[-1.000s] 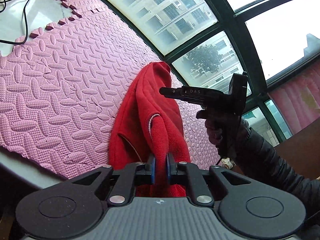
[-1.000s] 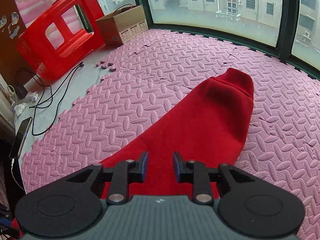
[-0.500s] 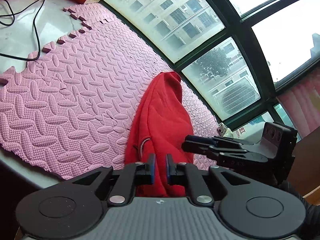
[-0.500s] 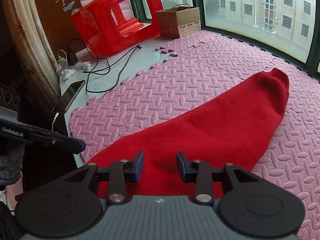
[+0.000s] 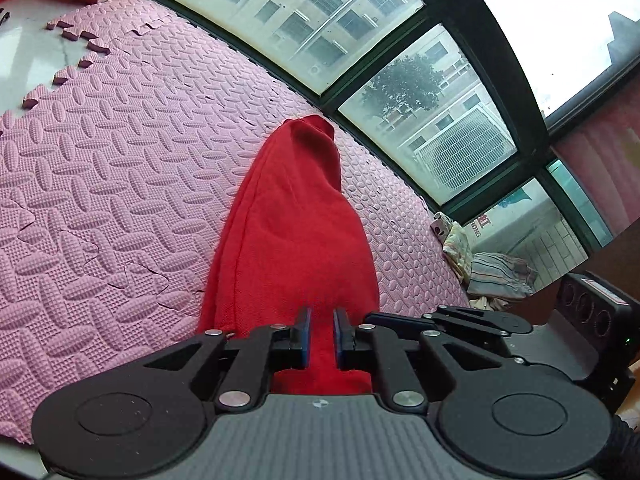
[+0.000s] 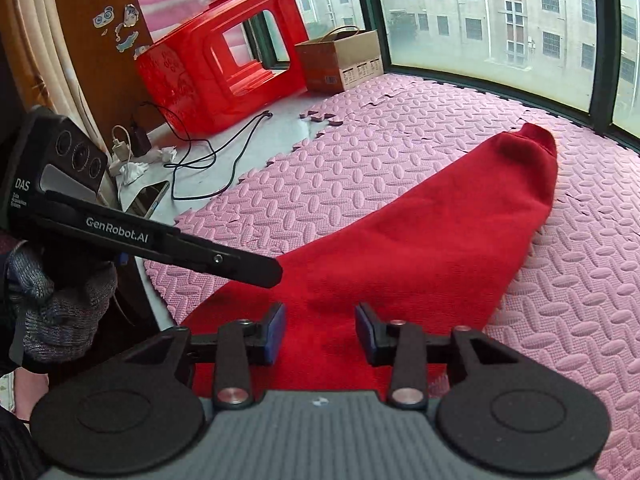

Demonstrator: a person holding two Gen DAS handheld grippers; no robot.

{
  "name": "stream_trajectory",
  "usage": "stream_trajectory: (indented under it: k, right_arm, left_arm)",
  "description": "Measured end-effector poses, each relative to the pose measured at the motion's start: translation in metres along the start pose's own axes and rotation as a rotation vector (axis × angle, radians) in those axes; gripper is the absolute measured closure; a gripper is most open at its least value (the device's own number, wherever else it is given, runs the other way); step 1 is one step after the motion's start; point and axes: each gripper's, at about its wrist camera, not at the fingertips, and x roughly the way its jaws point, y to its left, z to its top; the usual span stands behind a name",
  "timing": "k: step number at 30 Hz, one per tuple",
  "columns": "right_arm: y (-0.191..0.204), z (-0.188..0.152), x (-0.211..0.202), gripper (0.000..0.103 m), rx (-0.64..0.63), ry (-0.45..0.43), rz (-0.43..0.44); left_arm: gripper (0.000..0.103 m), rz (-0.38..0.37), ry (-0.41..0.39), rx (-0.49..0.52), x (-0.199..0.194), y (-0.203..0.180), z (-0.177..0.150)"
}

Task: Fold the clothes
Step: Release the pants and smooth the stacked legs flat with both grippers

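Observation:
A red garment (image 5: 296, 220) lies stretched in a long narrow shape on the pink foam mat (image 5: 100, 160), its cuffed far end near the window. My left gripper (image 5: 320, 330) is shut on the garment's near end, red cloth pinched between its blue pads. In the right wrist view the same garment (image 6: 440, 232) runs from the far right toward me. My right gripper (image 6: 320, 328) hovers over its near part with jaws opening; the cloth lies below the gap and the pads do not press on it. The left gripper (image 6: 272, 272) reaches in from the left, held by a gloved hand (image 6: 52, 308).
A red plastic stool (image 6: 224, 60) and a cardboard box (image 6: 340, 60) stand at the mat's far left. Cables (image 6: 208, 152) and a phone (image 6: 152, 200) lie on the white sill. Window frames (image 5: 440, 20) border the mat. A heap of cloths (image 5: 492, 268) sits at the right.
The left gripper has drawn the garment's near end toward me, pulling it straighter. The right gripper's jaws have widened and it has swung close beside the left gripper.

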Motion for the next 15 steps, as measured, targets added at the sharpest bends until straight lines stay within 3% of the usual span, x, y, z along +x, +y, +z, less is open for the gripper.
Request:
stream_trajectory:
  k: [7, 15]
  right_arm:
    - [-0.045, -0.011, 0.010, 0.064, 0.096, 0.039, -0.102]
    - [-0.079, -0.011, 0.002, 0.060, 0.169, 0.008, -0.030]
  left_arm:
    - [0.090, 0.056, 0.029, 0.020, 0.002, 0.001, 0.002]
    - [0.090, 0.016, 0.038, 0.085, 0.016, -0.031, 0.025]
